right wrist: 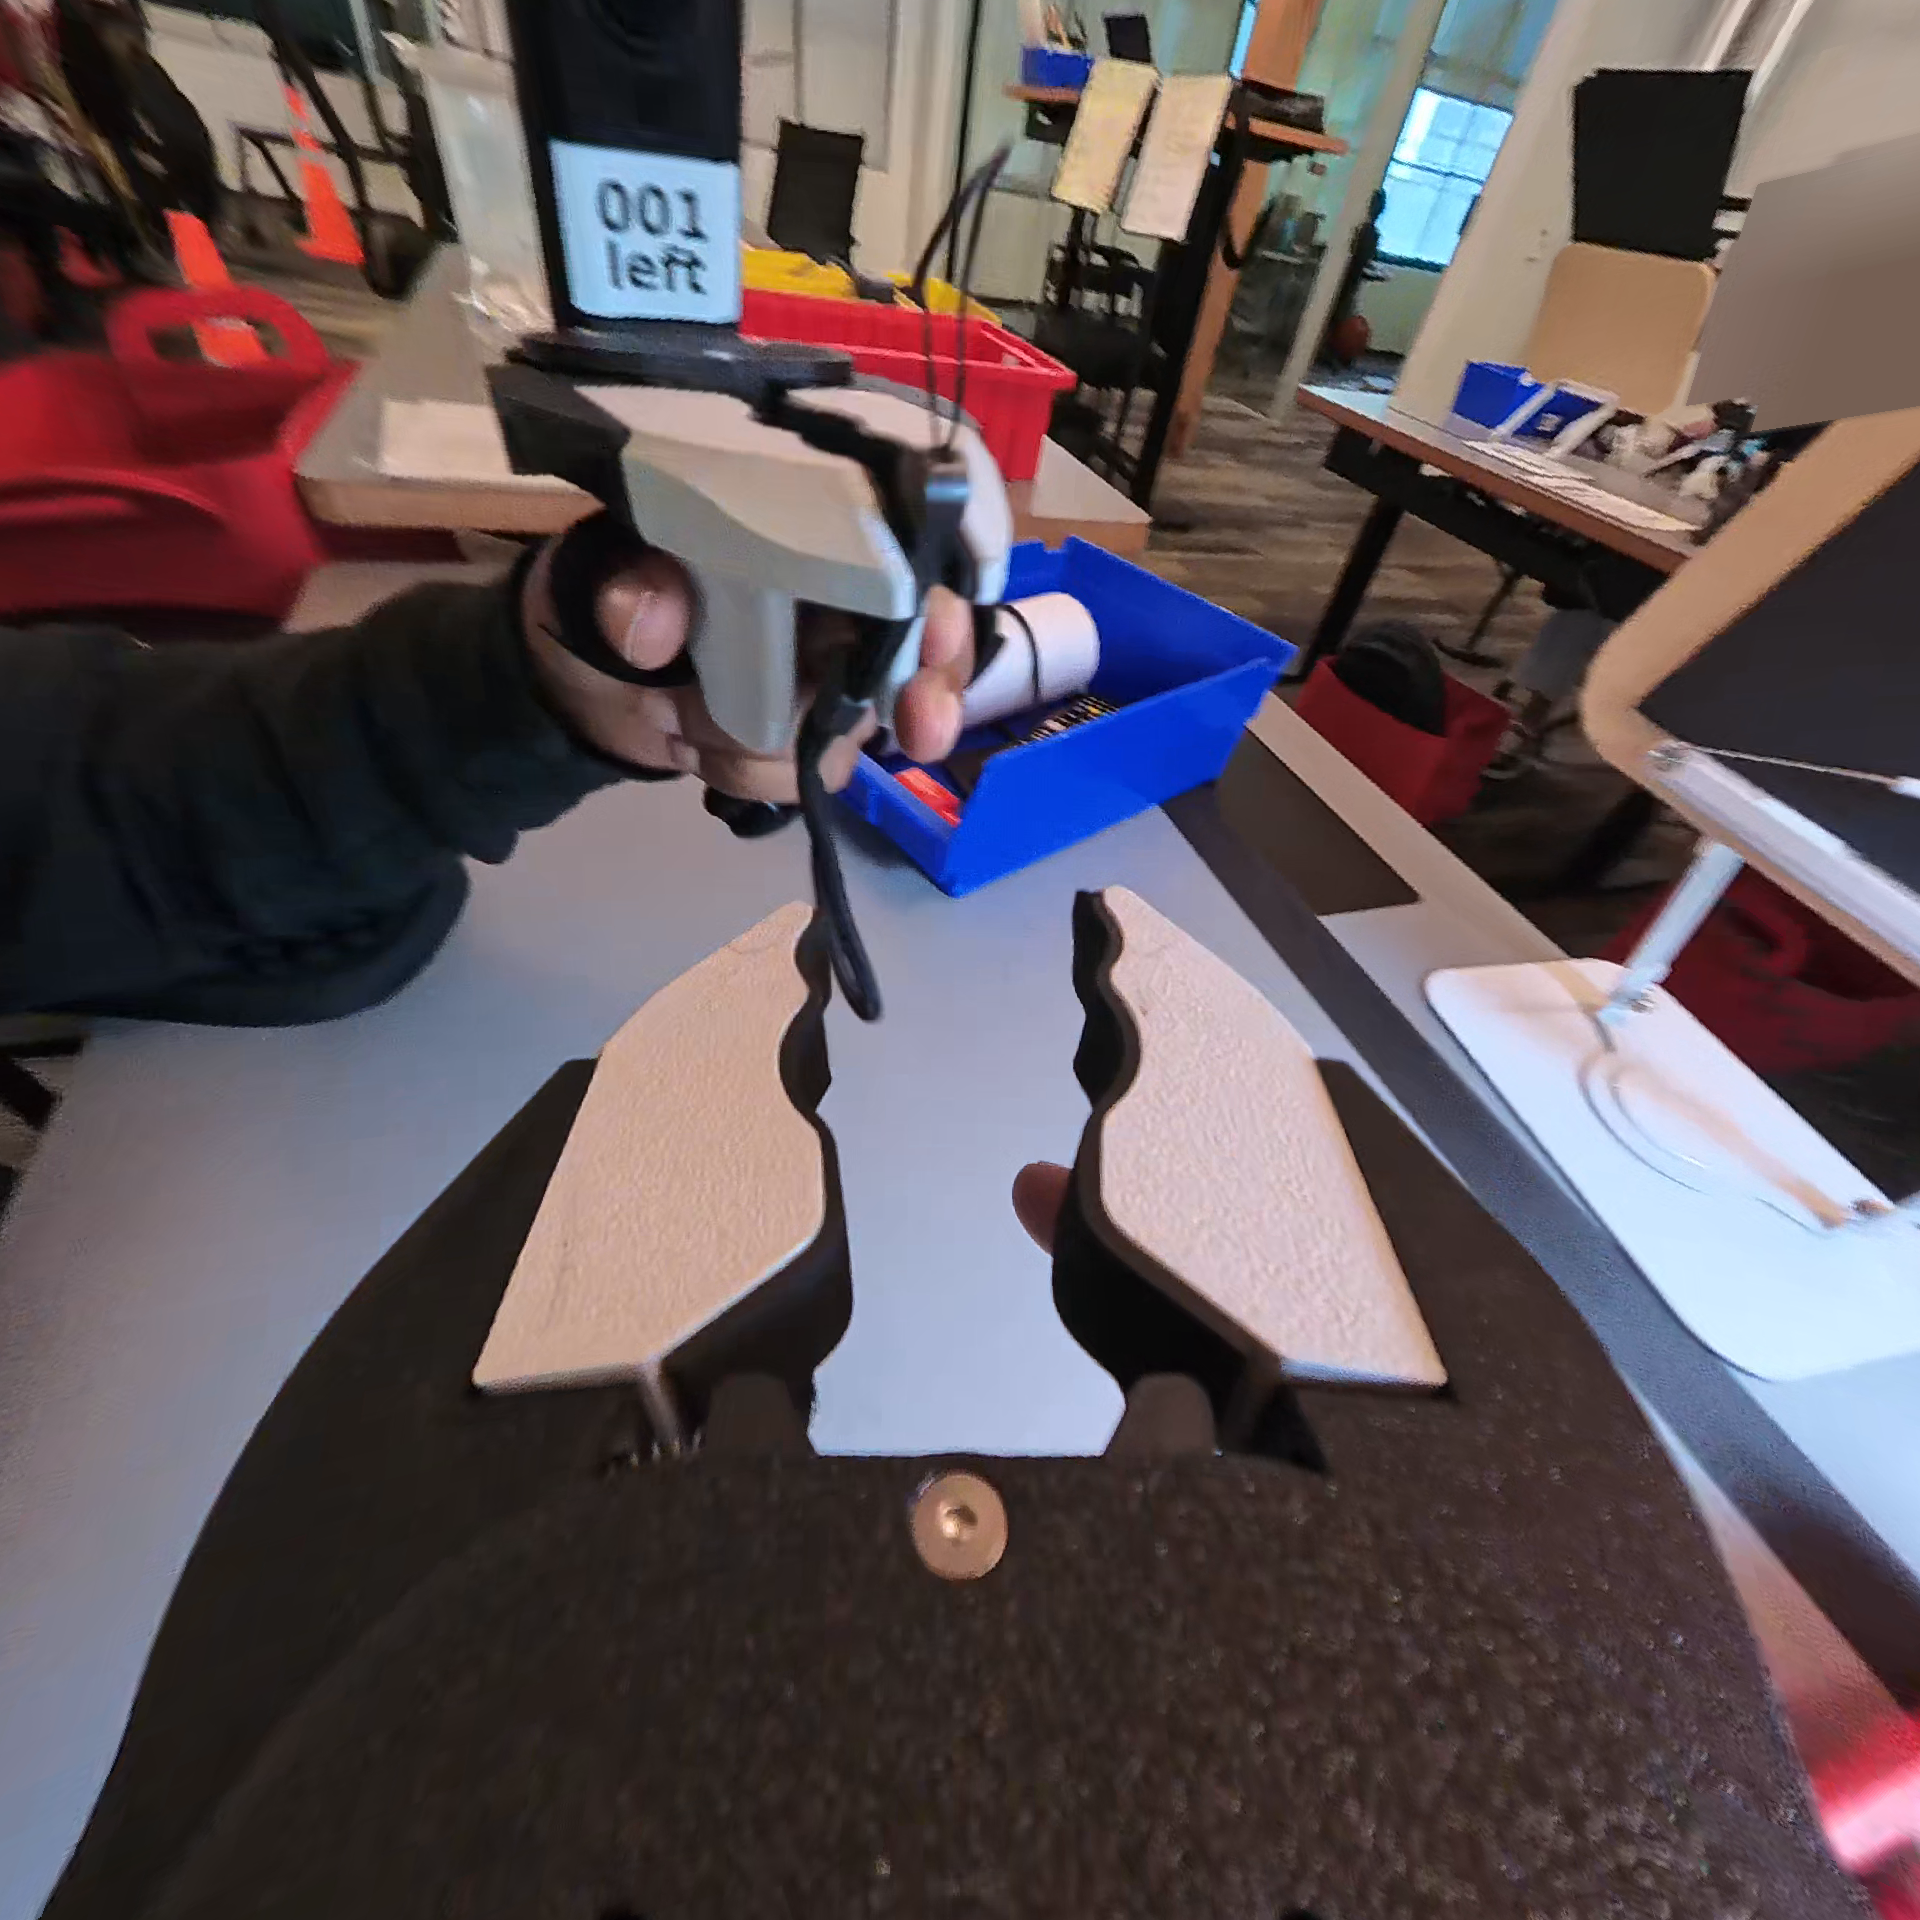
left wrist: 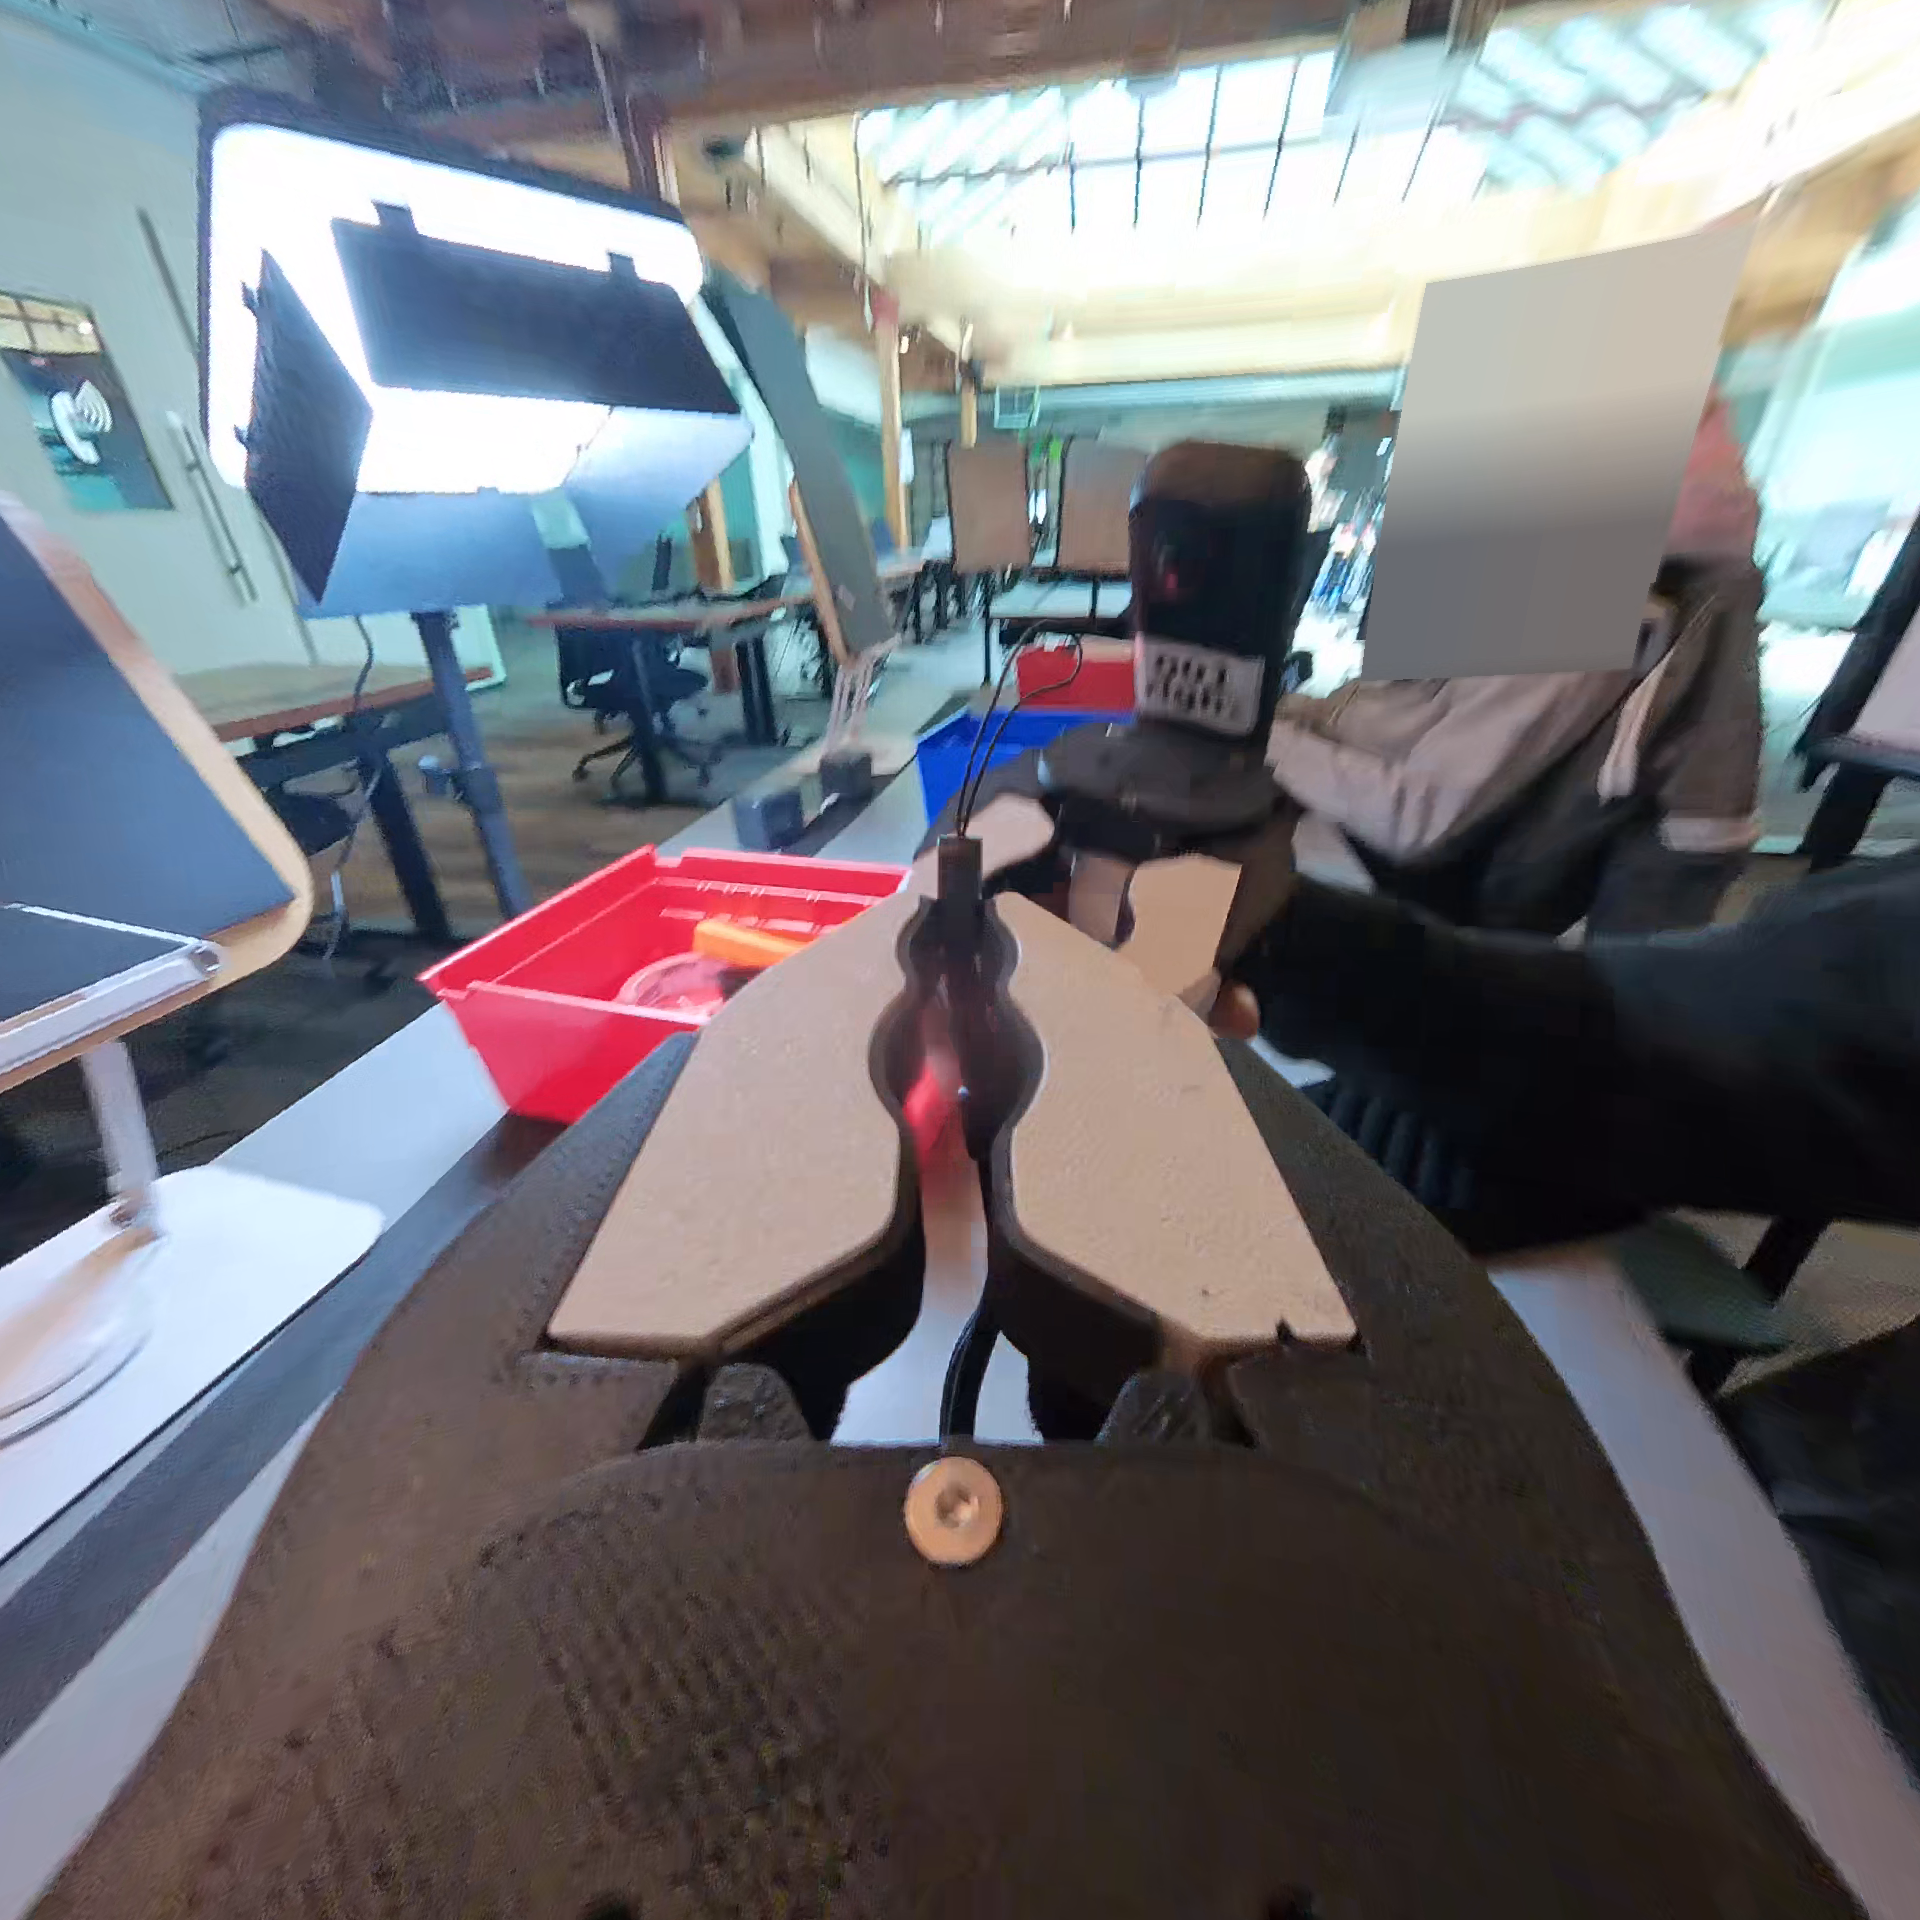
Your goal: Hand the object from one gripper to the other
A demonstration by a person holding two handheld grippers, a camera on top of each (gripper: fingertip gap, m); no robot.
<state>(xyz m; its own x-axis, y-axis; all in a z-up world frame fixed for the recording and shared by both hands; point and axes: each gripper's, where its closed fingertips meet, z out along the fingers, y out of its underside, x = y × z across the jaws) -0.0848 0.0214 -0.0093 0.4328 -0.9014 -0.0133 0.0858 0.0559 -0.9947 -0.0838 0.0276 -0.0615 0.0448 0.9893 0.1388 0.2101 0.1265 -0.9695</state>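
Left gripper (left wrist: 958, 914) was clamped shut on a small black object (left wrist: 958, 878), something like a short plug with thin black wires looping up from its top and a thicker black cable (right wrist: 831, 883) hanging below. The object stood roughly upright at the very tips of the fingers, held up off the grey table (right wrist: 312, 1143).

Right gripper (right wrist: 951, 966) had its jaws spread apart and nothing between them. The dangling loop of cable hung just beside its left fingertip; I could not tell whether they touched.

Judged step: the receiving side closing in, handover not yet made. To do it well, the open jaws would need to straddle a part of the object the left fingers leave free, either the hanging cable or the plug body above the tips, and close fully before the left lets go. Catching only the thin wires looked risky; they could slip or bend.

Pose: the left hand (right wrist: 644, 665), in a dark sleeve, held its gripper level by the grip, fingers wrapped around the handle. In the left wrist view the right gripper sat close beyond the left's tips, angled across them, held by a gloved hand (left wrist: 1455, 1039).

Red bin (left wrist: 582, 997) and blue bin (right wrist: 1143, 727) sat on the table, well clear of the exchange.
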